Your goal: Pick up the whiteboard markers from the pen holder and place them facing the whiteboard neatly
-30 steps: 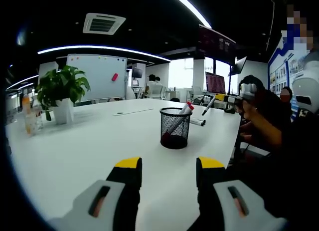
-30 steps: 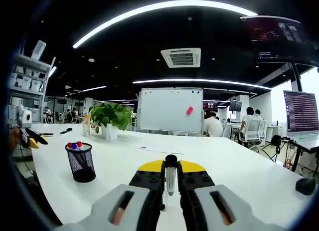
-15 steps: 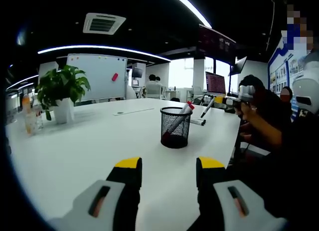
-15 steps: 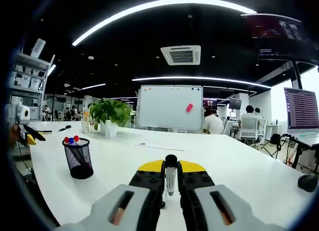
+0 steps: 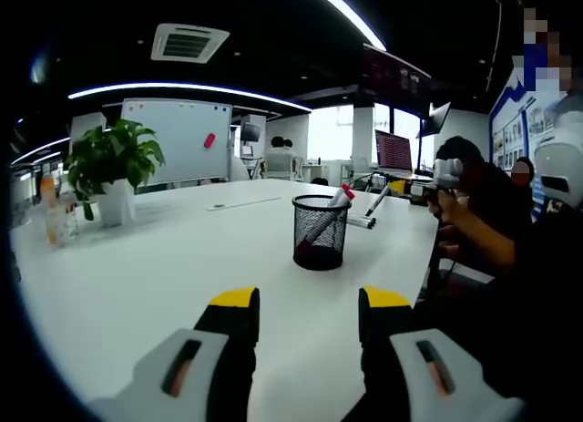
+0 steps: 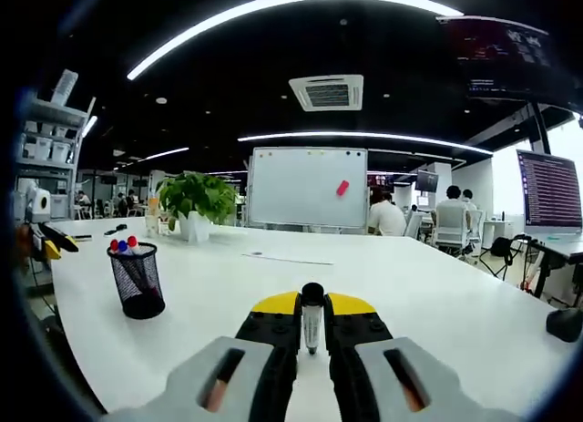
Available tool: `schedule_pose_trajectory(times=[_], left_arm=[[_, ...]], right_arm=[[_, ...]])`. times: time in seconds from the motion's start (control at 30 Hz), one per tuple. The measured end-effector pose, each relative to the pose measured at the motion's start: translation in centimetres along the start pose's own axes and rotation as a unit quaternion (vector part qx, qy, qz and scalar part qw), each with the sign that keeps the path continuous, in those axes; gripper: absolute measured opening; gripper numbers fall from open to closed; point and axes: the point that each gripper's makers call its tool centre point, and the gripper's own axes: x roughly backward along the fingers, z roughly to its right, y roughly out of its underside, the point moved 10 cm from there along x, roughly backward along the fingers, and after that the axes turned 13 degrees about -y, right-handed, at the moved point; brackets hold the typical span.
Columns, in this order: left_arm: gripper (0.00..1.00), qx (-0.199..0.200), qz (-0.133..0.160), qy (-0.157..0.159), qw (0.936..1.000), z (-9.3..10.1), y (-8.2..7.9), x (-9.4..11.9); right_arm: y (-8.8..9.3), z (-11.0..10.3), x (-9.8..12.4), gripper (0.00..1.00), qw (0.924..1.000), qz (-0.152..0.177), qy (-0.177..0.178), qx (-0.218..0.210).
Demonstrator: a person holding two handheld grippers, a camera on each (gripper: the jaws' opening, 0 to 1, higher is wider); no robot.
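A black mesh pen holder (image 5: 321,232) stands on the white table (image 5: 137,276) with a red-capped marker (image 5: 338,200) leaning in it. Another marker (image 5: 362,223) lies on the table behind it. My left gripper (image 5: 310,305) is open and holds nothing, hanging low in front of the holder. To the right, a hand carries my right gripper (image 5: 412,187) with a marker (image 5: 378,201) slanting down from it. In the right gripper view, my right gripper (image 6: 312,305) is shut on that marker (image 6: 312,320). The pen holder (image 6: 137,279) stands at the left with red and blue caps (image 6: 123,246). The whiteboard (image 6: 307,188) is straight ahead.
A potted plant (image 5: 113,167) and an orange bottle (image 5: 50,212) stand on the table's far left, before the whiteboard (image 5: 178,139). A person's arm (image 5: 474,231) is at the right edge. A dark object (image 6: 565,324) lies on the table's right. People sit at desks behind.
The right gripper with its marker has dropped a little lower toward the table behind the holder. The left gripper has stayed still.
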Motion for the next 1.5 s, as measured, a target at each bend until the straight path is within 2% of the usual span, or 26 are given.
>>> schedule_pose_trajectory(times=[0.47, 0.8, 0.9, 0.97, 1.1, 1.27, 1.37, 1.5], left_arm=[[0.45, 0.000, -0.001, 0.000, 1.0000, -0.1, 0.1, 0.0], [0.45, 0.001, -0.003, 0.002, 1.0000, 0.0, 0.2, -0.1], [0.45, 0.000, -0.003, 0.002, 1.0000, 0.0, 0.2, -0.1], [0.45, 0.000, -0.003, 0.002, 1.0000, 0.0, 0.1, -0.1], [0.45, 0.000, -0.002, 0.002, 1.0000, 0.1, 0.1, -0.1], [0.45, -0.001, -0.004, 0.003, 1.0000, 0.2, 0.2, -0.2], [0.45, 0.000, -0.004, 0.004, 1.0000, 0.2, 0.2, -0.2], [0.45, 0.000, -0.005, 0.003, 1.0000, 0.1, 0.3, -0.1]], right_arm=[[1.4, 0.3, -1.0, 0.13, 0.9987, -0.040, 0.022, -0.021], [1.9, 0.0, -1.6, 0.13, 0.9976, -0.065, 0.021, -0.016], [1.8, 0.4, -2.0, 0.13, 0.9966, -0.080, 0.012, -0.013], [1.0, 0.8, -2.4, 0.13, 0.9958, -0.089, 0.012, -0.013], [0.5, 1.1, -3.0, 0.13, 0.9952, -0.096, 0.010, -0.014], [0.7, 0.9, -3.7, 0.13, 0.9923, -0.124, 0.006, 0.001], [1.2, 0.8, -4.0, 0.13, 0.9885, -0.151, 0.003, 0.008], [1.9, 0.7, -4.3, 0.13, 0.9854, -0.170, 0.004, -0.002]])
